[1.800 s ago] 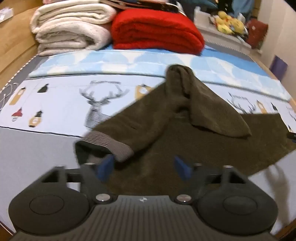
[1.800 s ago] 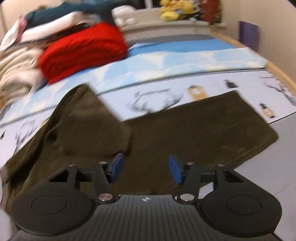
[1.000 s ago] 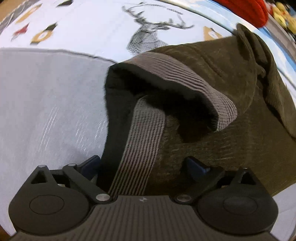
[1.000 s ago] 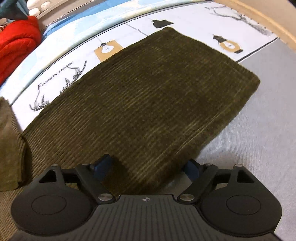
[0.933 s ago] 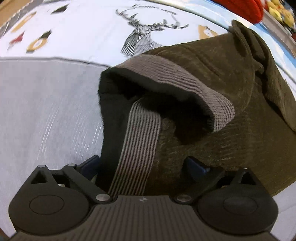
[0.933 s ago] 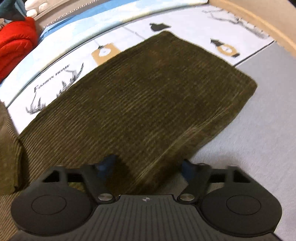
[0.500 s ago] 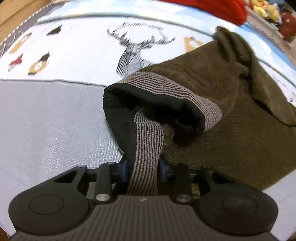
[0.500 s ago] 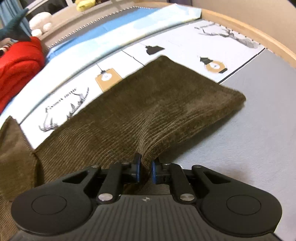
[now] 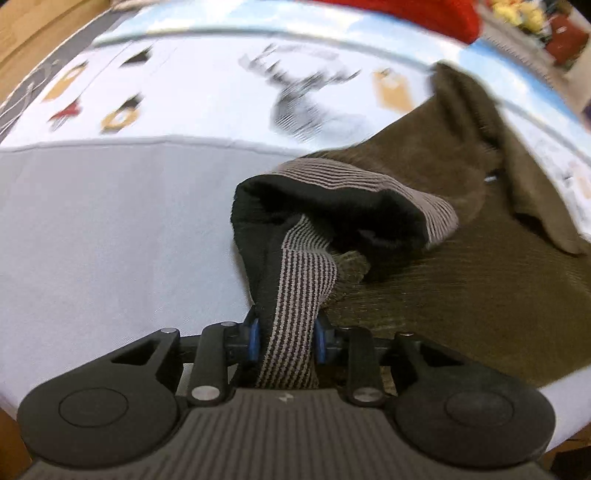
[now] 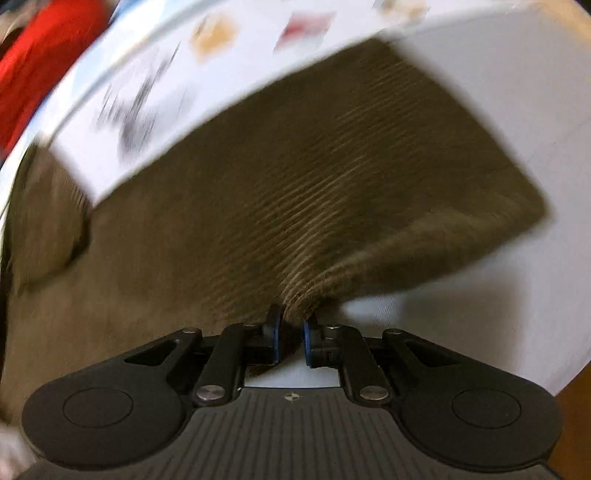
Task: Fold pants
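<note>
Pants (image 9: pixel 480 288): olive-brown corduroy, spread across the bed, one part bunched up toward the far side in the left wrist view.
Waistband (image 9: pixel 295 295): grey-and-black striped elastic with a black lining, lifted off the bed and gaping open.
Left gripper (image 9: pixel 286 341): jaws have just been closing and now stand narrow, pressed on a strip of the waistband that runs up between the blue pads.
Right gripper (image 10: pixel 291 334): jaws have just been closing to a slim gap and pinch the near edge of the pant leg (image 10: pixel 332 177); the cloth rises into a small ridge at the pads.
Pant leg: lies flat and smooth beyond the pinch, its far corner on the grey part of the cover; the view is blurred.
Bed cover (image 9: pixel 110 229): plain grey near the grippers, then white with deer and lantern prints, then a blue band.
Red blanket (image 9: pixel 424 14): at the far edge of the bed, well apart from the pants.
</note>
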`<state>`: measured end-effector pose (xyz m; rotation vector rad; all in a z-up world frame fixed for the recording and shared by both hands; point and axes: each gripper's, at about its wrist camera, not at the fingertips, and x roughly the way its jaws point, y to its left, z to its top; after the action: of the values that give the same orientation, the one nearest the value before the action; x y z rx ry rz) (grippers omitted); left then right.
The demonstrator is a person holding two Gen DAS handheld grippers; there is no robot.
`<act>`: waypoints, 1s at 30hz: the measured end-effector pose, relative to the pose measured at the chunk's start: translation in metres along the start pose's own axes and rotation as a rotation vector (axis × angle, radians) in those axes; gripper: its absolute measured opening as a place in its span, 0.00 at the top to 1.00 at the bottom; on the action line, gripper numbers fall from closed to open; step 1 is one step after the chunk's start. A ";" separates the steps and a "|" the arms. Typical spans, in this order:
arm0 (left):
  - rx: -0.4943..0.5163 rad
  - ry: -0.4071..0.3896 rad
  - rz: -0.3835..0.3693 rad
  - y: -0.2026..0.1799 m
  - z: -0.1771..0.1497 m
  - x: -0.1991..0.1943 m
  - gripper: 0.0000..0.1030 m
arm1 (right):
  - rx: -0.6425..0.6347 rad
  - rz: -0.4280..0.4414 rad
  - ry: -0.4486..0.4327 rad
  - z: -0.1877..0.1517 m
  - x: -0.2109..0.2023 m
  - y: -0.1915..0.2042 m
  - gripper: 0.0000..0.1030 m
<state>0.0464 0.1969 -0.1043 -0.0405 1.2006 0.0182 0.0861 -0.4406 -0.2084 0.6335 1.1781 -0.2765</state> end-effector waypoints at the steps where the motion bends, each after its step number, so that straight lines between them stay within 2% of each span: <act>1: -0.011 0.020 0.012 0.004 0.000 0.003 0.68 | -0.023 0.027 0.046 -0.005 0.001 -0.001 0.85; 3: -0.025 0.054 0.014 0.007 0.002 0.008 0.56 | -0.037 0.050 0.053 -0.012 -0.003 -0.004 0.73; 4: -0.026 0.064 0.019 0.007 0.003 0.010 0.55 | -0.014 0.042 0.039 -0.011 -0.006 -0.012 0.70; 6: -0.021 0.080 0.029 0.002 0.006 0.013 0.44 | 0.074 0.004 0.014 -0.008 -0.011 -0.032 0.63; 9: -0.007 0.106 0.027 -0.004 0.009 0.021 0.31 | 0.256 -0.003 -0.035 -0.006 -0.017 -0.061 0.62; 11: 0.017 0.115 0.041 -0.008 0.009 0.025 0.30 | 0.343 0.002 -0.074 -0.006 -0.022 -0.069 0.62; 13: 0.036 0.131 0.062 -0.014 0.006 0.030 0.30 | 0.364 -0.034 -0.105 -0.008 -0.027 -0.067 0.64; 14: 0.049 0.139 0.076 -0.016 0.005 0.033 0.33 | 0.353 -0.055 -0.114 -0.010 -0.028 -0.063 0.68; 15: 0.063 0.141 0.091 -0.017 0.003 0.036 0.42 | 0.343 -0.079 -0.120 -0.009 -0.030 -0.060 0.82; 16: 0.075 0.137 0.109 -0.018 0.003 0.036 0.47 | 0.336 -0.107 -0.130 -0.010 -0.032 -0.059 0.86; 18: 0.054 0.129 0.103 -0.014 0.003 0.034 0.61 | 0.350 -0.126 -0.164 -0.012 -0.042 -0.060 0.90; 20: 0.055 0.114 0.087 -0.015 0.003 0.028 0.65 | 0.372 -0.153 -0.217 -0.021 -0.061 -0.073 0.91; 22: 0.082 0.107 0.064 -0.019 0.001 0.023 0.65 | 0.430 -0.165 -0.263 -0.029 -0.075 -0.078 0.91; 23: 0.100 0.116 0.061 -0.021 -0.001 0.024 0.65 | 0.441 -0.174 -0.260 -0.032 -0.078 -0.087 0.91; 26: 0.130 0.138 0.068 -0.024 -0.003 0.029 0.59 | 0.444 -0.227 -0.203 -0.034 -0.066 -0.083 0.90; 28: 0.090 0.146 0.061 -0.018 -0.002 0.028 0.54 | 0.415 -0.225 -0.177 -0.033 -0.062 -0.078 0.88; 30: 0.038 0.129 0.055 -0.010 0.002 0.021 0.47 | 0.408 -0.262 -0.204 -0.033 -0.068 -0.072 0.76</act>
<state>0.0561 0.1865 -0.1233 0.0254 1.3306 0.0411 -0.0022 -0.4862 -0.1767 0.7841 1.0126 -0.7998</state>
